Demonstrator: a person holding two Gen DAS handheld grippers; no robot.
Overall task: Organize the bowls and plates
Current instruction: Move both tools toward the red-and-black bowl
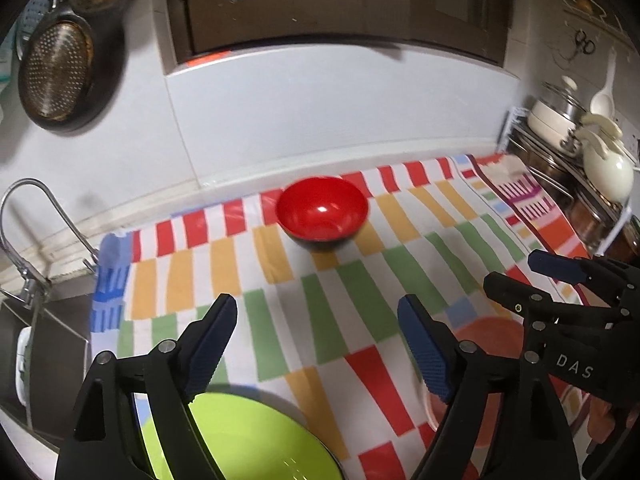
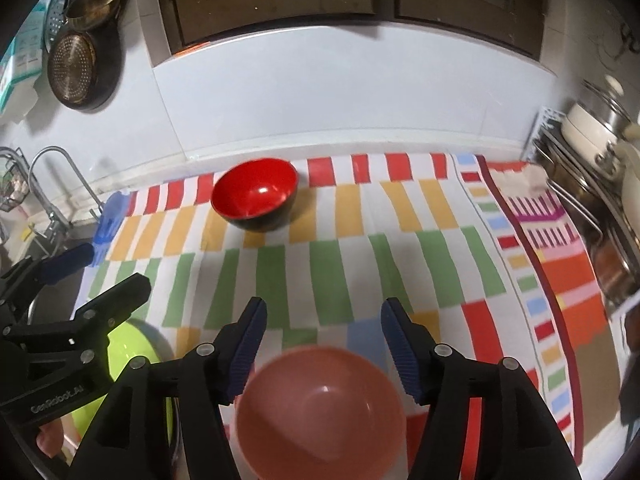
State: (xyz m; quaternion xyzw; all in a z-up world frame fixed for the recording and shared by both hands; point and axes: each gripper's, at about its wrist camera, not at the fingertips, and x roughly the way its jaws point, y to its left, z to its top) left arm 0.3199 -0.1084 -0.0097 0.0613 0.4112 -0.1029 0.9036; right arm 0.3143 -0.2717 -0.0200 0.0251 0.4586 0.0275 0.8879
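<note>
Only the right wrist view shows the pink bowl (image 2: 320,408) whole.

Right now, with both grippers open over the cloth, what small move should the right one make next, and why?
Probably lower the right gripper and close on the pink bowl's far rim. The bowl sits just below the open jaws, empty and upright, while the red bowl lies farther back and the left gripper hovers over the green bowl.
</note>
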